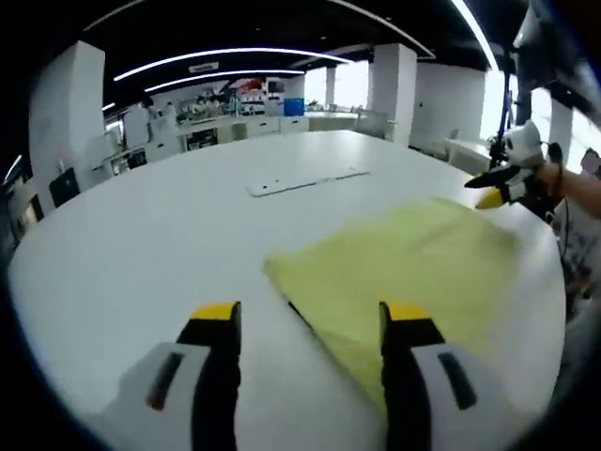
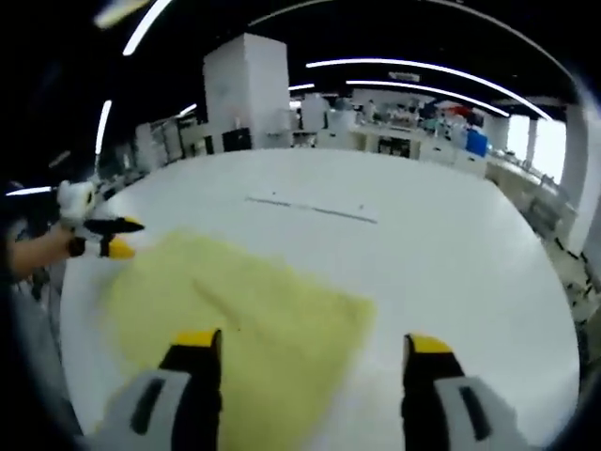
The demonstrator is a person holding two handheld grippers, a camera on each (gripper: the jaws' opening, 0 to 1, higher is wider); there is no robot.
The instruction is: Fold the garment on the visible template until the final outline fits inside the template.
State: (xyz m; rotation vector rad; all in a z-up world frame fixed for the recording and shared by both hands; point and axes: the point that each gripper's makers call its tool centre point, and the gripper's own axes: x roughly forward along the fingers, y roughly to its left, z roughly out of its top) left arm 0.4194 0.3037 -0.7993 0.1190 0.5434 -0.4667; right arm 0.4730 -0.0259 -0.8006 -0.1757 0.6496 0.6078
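A: While the yellow garment [image 1: 413,272] is spread flat on the white table [image 1: 160,244], the left gripper [image 1: 310,324] is held above its near corner with the jaws spread wide; nothing is pinched between them.

B: And in the right gripper view?

A: The garment [image 2: 244,310] is seen under the right gripper [image 2: 315,352], whose jaws are likewise parted and empty. The left gripper [image 2: 108,235] is seen at the cloth's far edge, beside a hand [image 2: 42,249].

B: Is anything else noted?

A: A thin flat strip [image 1: 305,180] lies on the table beyond the garment, well apart from it. The right gripper [image 1: 498,183] is seen at the cloth's far corner.
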